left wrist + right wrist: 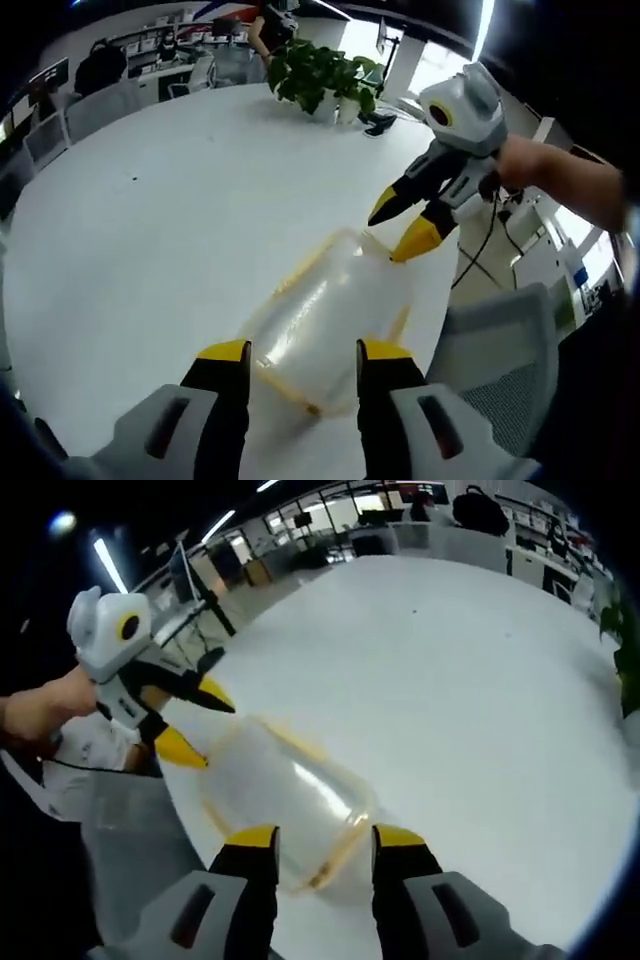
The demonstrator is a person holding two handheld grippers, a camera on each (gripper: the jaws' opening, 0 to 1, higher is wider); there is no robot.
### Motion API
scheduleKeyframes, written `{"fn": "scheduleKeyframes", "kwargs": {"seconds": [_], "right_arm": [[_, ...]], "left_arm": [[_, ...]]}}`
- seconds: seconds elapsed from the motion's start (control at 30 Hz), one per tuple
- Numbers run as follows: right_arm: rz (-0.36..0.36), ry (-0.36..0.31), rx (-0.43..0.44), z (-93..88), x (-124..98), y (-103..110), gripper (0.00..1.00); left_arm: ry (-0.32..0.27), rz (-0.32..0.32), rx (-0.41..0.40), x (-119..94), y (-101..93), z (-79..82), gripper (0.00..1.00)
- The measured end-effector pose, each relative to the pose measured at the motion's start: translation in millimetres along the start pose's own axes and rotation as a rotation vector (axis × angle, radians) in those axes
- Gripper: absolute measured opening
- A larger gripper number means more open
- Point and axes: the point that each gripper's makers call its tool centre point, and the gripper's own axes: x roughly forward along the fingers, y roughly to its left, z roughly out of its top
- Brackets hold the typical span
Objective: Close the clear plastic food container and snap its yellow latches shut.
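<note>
I'm holding both open tongs, left (303, 350) and right (325, 835), around the container (325, 320); pressing unevenly, it's risking sliding off the desk (150, 220).

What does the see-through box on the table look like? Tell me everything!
The clear plastic container looks cloudy and see-through, with rounded corners and thin yellow latches along its edges. It lies on the white table near the edge, by a grey chair. The left gripper and the right gripper both reach toward it with open jaws, one from each end. Blur hides whether the latches are snapped or whether the tips touch it.
</note>
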Motion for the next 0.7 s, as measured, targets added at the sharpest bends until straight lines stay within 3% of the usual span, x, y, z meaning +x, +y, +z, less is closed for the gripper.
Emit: {"fn": "scheduleKeyframes", "kwargs": {"seconds": [0.2,0.53,0.7], "right_arm": [[0.017,-0.019,-0.074,5.8,-2.2,4.3,0.32],[0.023,0.006,-0.1,3.6,0.5,9.0,0.31],[0.029,0.007,-0.115,6.2,0.0,9.1,0.31]], "left_arm": [[0.006,-0.02,0.064,2.2,-4.4,2.4,0.41],[0.015,-0.033,0.108,2.7,-6.9,2.5,0.41],[0.011,-0.057,0.179,1.7,-10.7,5.0,0.39]]}}
